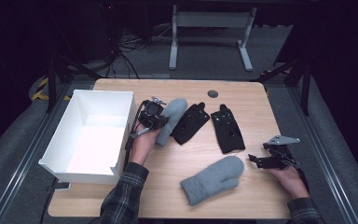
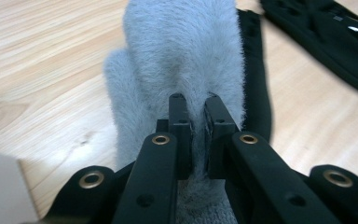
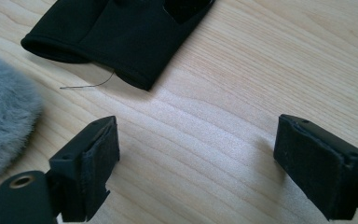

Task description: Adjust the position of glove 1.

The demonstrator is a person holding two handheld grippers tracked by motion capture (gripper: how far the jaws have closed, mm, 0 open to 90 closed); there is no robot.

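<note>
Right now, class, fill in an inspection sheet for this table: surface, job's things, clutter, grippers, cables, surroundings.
Surface: light wooden table, level.
Job's things: fluffy grey wool mitten pinched by left gripper; second grey mitten lying near the front edge; open white rectangular box at left.
Clutter: two black fabric gloves at centre.
Grippers: left shut on mitten; right gripper open, fingers apart over bare wood.
Cables: tangle on the floor behind the table.
Surroundings: dark room, white stand legs beyond.
</note>
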